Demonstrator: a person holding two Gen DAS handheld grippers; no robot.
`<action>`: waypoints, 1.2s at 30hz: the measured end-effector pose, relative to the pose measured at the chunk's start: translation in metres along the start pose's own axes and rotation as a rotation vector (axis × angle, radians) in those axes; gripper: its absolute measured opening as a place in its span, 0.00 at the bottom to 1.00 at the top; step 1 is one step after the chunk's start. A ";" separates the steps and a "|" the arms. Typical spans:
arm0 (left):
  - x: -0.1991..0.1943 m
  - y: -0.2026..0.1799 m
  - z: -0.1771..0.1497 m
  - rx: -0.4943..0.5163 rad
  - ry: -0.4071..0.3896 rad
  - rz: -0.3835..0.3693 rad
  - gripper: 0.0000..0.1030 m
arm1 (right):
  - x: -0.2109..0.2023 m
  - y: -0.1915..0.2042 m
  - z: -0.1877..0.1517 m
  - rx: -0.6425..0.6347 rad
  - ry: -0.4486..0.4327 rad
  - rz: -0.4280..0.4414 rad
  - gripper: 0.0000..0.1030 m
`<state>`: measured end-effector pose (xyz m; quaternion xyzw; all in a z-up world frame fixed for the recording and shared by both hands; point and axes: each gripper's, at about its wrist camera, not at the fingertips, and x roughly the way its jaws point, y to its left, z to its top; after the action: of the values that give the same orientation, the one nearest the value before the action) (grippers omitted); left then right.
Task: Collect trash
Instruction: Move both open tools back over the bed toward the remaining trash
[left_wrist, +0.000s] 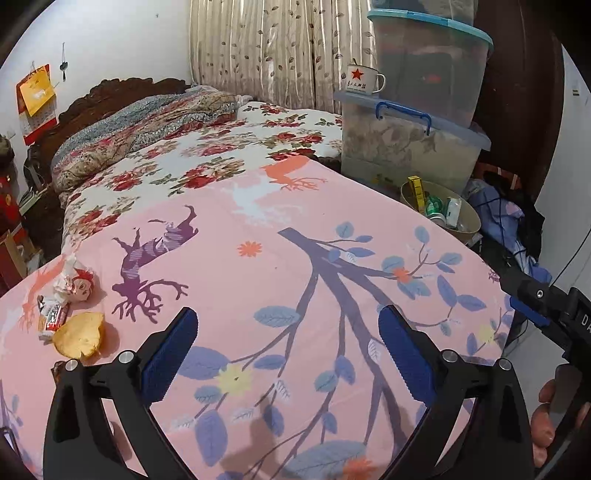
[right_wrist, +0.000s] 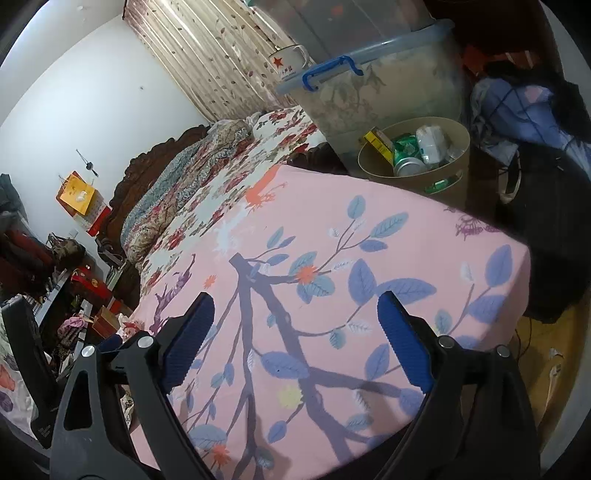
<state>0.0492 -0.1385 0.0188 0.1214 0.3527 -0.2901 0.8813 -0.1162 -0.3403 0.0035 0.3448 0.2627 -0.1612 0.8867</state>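
Observation:
Trash lies on the pink sheet (left_wrist: 280, 266) at the left in the left wrist view: a yellow peel-like scrap (left_wrist: 78, 335), a red and white wrapper (left_wrist: 51, 318), and a crumpled wrapper with a red-haired face (left_wrist: 75, 282). My left gripper (left_wrist: 288, 350) is open and empty, hovering over the sheet to the right of that trash. A tan bin (left_wrist: 443, 210) beyond the bed's right edge holds cans, a yellow box and wrappers; it also shows in the right wrist view (right_wrist: 417, 162). My right gripper (right_wrist: 295, 343) is open and empty above the pink sheet (right_wrist: 369, 258).
Stacked clear storage boxes (left_wrist: 410, 144) with a star mug (left_wrist: 362, 79) stand behind the bin. Folded floral quilts (left_wrist: 147, 125) lie at the bed's head. Clothes and cables (right_wrist: 524, 110) pile right of the bin. Clutter (right_wrist: 55, 295) fills the floor left of the bed.

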 end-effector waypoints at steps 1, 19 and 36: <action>-0.001 0.002 -0.001 -0.002 0.003 0.004 0.92 | -0.001 0.002 -0.001 -0.004 -0.001 -0.004 0.87; -0.020 0.010 -0.012 0.015 -0.035 0.108 0.92 | -0.012 0.015 -0.008 -0.001 -0.047 -0.046 0.95; -0.029 0.005 -0.015 0.036 -0.053 0.157 0.92 | -0.011 0.013 -0.015 0.014 -0.039 -0.034 0.95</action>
<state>0.0267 -0.1158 0.0284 0.1566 0.3134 -0.2295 0.9081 -0.1241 -0.3193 0.0069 0.3431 0.2503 -0.1848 0.8863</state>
